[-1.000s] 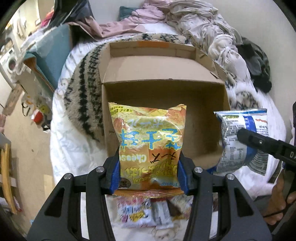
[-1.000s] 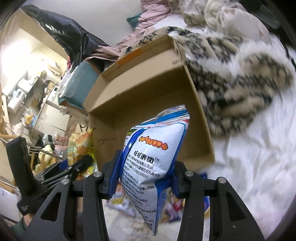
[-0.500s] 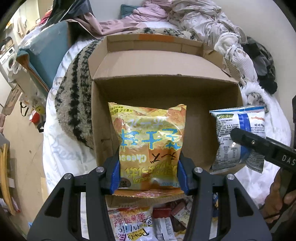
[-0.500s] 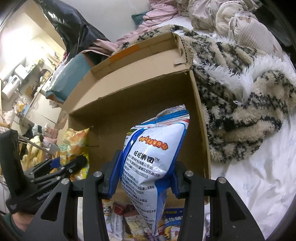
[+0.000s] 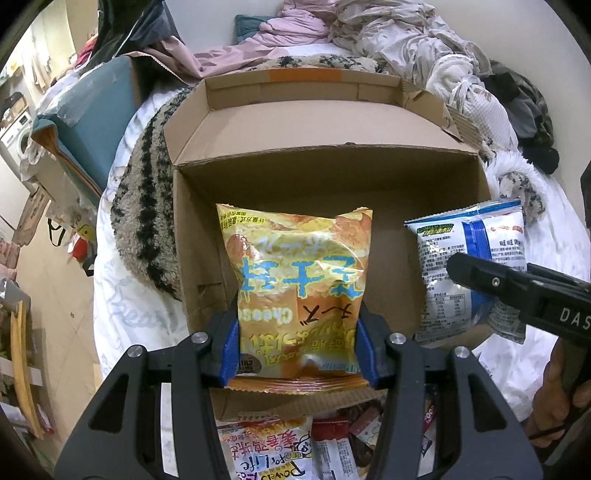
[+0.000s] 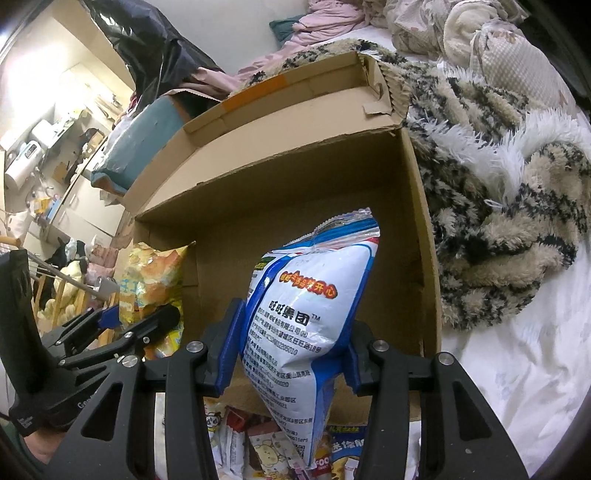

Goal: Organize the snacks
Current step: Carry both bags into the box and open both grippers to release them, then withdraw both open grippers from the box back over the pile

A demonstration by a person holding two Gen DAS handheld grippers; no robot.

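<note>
Two snack bags held over an open cardboard box on a bed.

Left hand-held gripper [image 5: 297, 347] was clenched on a yellow cheese snack bag [image 5: 297, 280], held upright above the left part of the cardboard box [image 5: 325, 184]. Right hand-held gripper [image 6: 291, 358] was clenched on a blue-and-white snack bag [image 6: 310, 317], held above the box's right part. Loose snack packets [image 5: 295, 446] lay just before the box's near wall; a striped fleece blanket [image 6: 498, 206] lay beside its right wall.

box [image 5: 325, 184] lies open on the bed [image 6: 517, 369], blanket [image 6: 498, 206] at its right and behind; loose snacks [image 5: 295, 450] lie before it, clothes [image 5: 369, 26] behind.
</note>
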